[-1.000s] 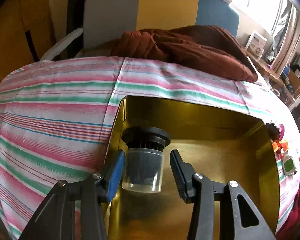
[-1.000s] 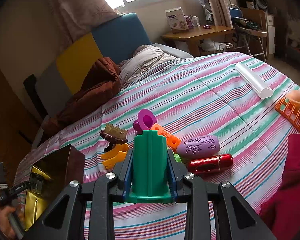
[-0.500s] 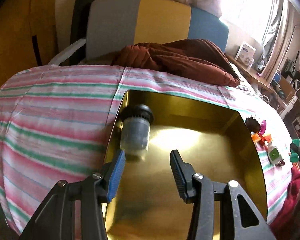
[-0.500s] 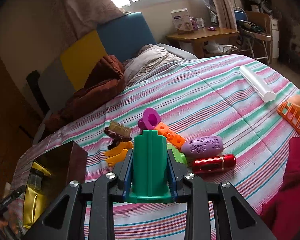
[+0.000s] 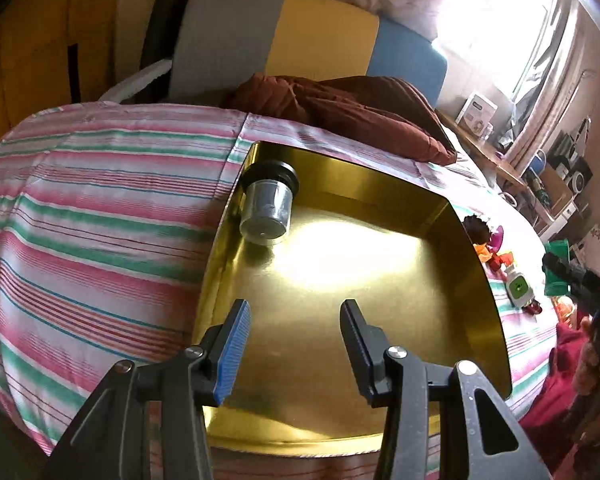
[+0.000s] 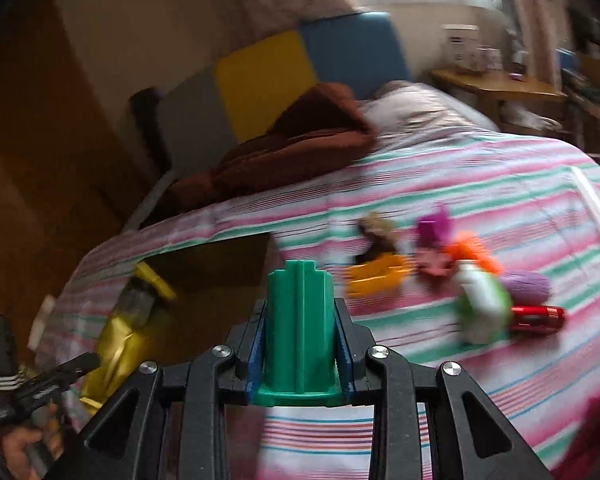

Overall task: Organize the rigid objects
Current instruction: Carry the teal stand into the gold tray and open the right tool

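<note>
A clear jar with a black lid lies on its side in the far left corner of the gold box. My left gripper hovers open over the box's near part, well back from the jar, with nothing between its fingers. My right gripper is shut on an upright green plastic piece, above the striped bedspread and just right of the box. The right wrist view is blurred. It shows the left gripper at its lower left, held by a hand.
Loose toys lie on the bedspread right of the box: a yellow piece, a white and green bottle, a purple oval and a red cylinder. A brown blanket is bunched by the headboard. Red cloth lies at the right edge.
My left gripper has drawn back from the jar, which stays in the box's corner. My right gripper has swung left toward the box with the green piece, blurring its view.
</note>
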`<state>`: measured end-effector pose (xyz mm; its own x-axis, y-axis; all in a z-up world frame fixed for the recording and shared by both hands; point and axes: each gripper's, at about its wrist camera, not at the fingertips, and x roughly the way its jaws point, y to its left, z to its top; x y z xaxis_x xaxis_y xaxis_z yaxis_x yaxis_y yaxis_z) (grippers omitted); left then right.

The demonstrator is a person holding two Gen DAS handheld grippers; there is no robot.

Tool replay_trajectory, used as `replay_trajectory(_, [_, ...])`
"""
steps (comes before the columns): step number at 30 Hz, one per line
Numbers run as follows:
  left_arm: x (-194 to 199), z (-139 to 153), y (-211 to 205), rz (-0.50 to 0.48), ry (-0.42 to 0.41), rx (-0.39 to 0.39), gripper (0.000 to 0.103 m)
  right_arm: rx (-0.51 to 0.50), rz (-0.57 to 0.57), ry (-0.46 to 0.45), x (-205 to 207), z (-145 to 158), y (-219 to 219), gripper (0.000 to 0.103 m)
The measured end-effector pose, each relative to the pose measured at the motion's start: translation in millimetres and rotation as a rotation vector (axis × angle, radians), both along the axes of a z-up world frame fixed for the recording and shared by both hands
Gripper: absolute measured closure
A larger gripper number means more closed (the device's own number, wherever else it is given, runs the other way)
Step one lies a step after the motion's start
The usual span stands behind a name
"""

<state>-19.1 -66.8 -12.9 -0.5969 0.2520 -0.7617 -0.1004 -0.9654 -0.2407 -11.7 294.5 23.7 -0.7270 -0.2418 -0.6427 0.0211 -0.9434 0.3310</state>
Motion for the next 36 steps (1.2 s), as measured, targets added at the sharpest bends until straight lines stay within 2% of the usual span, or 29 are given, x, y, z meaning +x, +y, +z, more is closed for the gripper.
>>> replay_trajectory(3, [6, -1, -5, 0.003, 0.006, -0.018, 0.056, -0.006, 0.094, -0.001, -7, 6, -42, 0.070])
replay_trajectory(11, [22, 0, -21, 0.010, 0.026, -0.032, 0.055, 0.083, 0.251, -0.041, -23, 2, -128, 0.070])
replay_trajectory(23, [33, 5, -30, 0.027, 0.066, -0.051, 0.055, 0.120, 0.324, -0.234, -45, -53, -187, 0.070])
replay_trajectory(30, [37, 5, -32, 0.036, 0.067, -0.076, 0.055, 0.104, 0.386, -0.257, -59, -67, -236, 0.070])
replay_trajectory(36, [41, 2, -30, 0.047, 0.061, -0.118, 0.055, 0.110, 0.403, -0.254, -59, -67, -246, 0.070])
